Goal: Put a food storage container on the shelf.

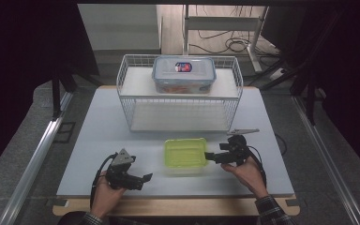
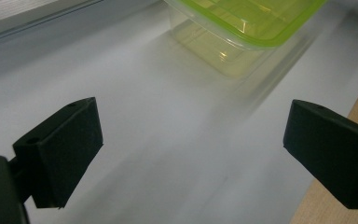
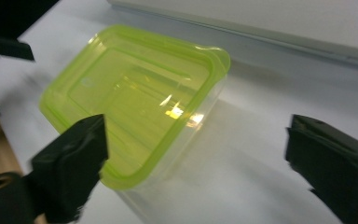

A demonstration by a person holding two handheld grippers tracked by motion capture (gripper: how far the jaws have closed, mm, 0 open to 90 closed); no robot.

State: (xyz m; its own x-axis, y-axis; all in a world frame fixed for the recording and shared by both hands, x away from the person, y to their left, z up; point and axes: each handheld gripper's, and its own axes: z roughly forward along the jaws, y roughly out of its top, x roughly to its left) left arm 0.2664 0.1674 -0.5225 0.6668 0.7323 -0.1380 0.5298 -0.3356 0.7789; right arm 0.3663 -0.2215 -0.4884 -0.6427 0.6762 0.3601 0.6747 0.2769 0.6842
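Both forearms come in from the near edge. Left gripper [image 1: 138, 179] sits low with jaws spread wide and nothing between them; right gripper [image 1: 211, 156] points inward, jaws gaping too.

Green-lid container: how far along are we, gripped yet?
Done: the green-lid container sits lidded on the white table, in front of the wire basket carrying a blue-lid box. In hand: the right hand-held gripper is open at its right edge; the container lies ahead between its jaws in the right gripper view, pads not pressing. Left hand-held gripper is open, apart from it. Left: closing and lifting, probably.
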